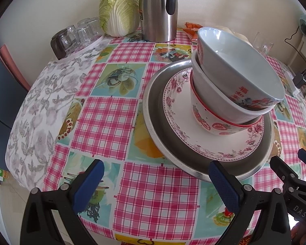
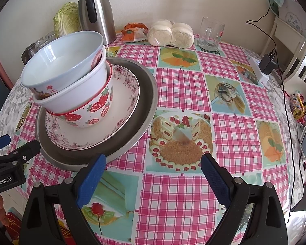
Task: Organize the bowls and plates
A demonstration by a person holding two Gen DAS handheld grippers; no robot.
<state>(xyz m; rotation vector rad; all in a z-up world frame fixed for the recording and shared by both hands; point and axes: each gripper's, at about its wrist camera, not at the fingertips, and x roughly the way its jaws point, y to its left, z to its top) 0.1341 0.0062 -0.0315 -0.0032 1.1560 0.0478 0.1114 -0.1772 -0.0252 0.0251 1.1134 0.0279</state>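
Note:
A stack stands on the checked tablecloth. A steel plate is at the bottom, with a floral plate on it. On that sit three nested bowls: a strawberry bowl, a white bowl and a pale blue bowl tilted on top. My left gripper is open and empty, in front of the stack's near left. My right gripper is open and empty, at the stack's near right.
A steel thermos jug, a cabbage and upturned glasses stand at the back. Wrapped buns, a snack packet and a glass mug sit at the far right. A charger and cable lie by the right edge.

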